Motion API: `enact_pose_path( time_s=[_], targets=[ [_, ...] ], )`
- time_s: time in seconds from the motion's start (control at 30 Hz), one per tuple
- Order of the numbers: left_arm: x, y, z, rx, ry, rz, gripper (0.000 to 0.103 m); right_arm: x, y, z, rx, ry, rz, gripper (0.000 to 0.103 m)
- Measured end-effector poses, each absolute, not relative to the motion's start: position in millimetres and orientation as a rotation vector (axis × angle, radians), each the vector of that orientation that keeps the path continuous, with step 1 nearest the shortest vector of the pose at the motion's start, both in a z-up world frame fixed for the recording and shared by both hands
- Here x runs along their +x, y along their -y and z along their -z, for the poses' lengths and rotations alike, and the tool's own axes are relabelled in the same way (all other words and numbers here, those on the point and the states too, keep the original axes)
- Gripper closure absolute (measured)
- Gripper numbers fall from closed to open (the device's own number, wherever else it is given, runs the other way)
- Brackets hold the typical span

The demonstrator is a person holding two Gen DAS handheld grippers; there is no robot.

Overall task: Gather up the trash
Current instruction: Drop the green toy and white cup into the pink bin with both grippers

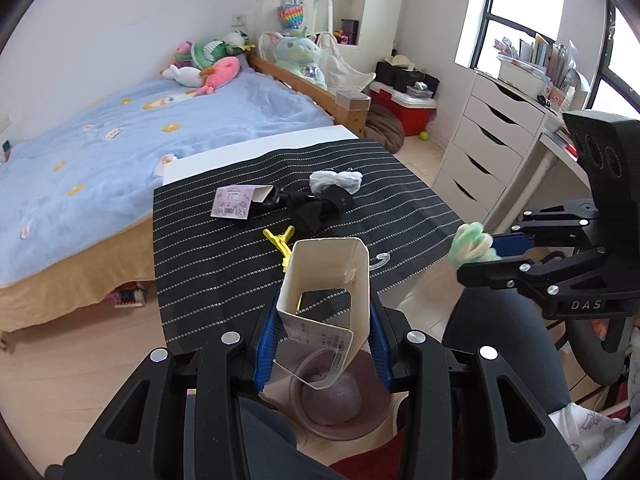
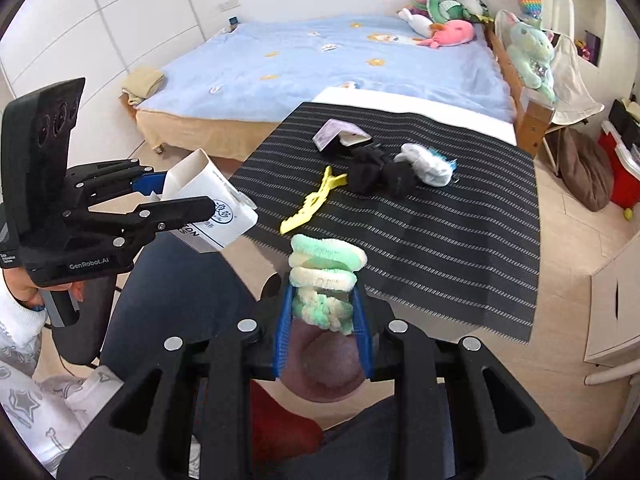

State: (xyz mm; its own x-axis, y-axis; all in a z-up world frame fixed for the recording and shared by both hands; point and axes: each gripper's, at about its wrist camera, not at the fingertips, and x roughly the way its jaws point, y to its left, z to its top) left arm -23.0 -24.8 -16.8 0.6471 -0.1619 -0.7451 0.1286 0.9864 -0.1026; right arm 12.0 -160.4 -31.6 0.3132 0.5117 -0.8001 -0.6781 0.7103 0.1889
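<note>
My left gripper (image 1: 325,332) is shut on an empty white cardboard box (image 1: 326,280), held above a mauve bin (image 1: 332,400) on the floor; the box also shows in the right wrist view (image 2: 212,208). My right gripper (image 2: 323,320) is shut on a fluffy green and cream scrunchie (image 2: 326,276), also over the bin (image 2: 324,364). The scrunchie shows in the left wrist view (image 1: 472,244). On the black striped mat (image 2: 440,220) lie a yellow hair clip (image 2: 312,200), black cloth (image 2: 380,176), a white sock (image 2: 426,164) and a purple card packet (image 2: 340,136).
A bed with a blue blanket (image 1: 140,136) and plush toys stands behind the table. A white drawer unit (image 1: 484,144) and a desk stand at the right. A red cooler (image 1: 408,108) and a brown cushion (image 1: 384,128) sit on the floor beyond.
</note>
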Motion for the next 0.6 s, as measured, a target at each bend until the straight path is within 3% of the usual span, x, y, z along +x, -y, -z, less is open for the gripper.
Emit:
enact_pose_path(
  time_s=[0.37,0.4,0.5,0.6],
  targets=[
    [-38,22,17,-0.055,-0.852,0.162,0.064,-2,147,50,-0.190,-1.023,-0.854,0.073],
    [-38,21,17,-0.057,-0.853,0.162,0.064,-2,146,51,-0.193,-1.026,-0.855,0.068],
    [-39,21,17,-0.058,-0.853,0.163,0.064,-2,147,53,-0.185,-1.027,-0.850,0.026],
    [-38,22,17,-0.059,-0.854,0.167,0.064,-1,150,52,-0.176,-1.024,-0.839,0.016]
  ],
)
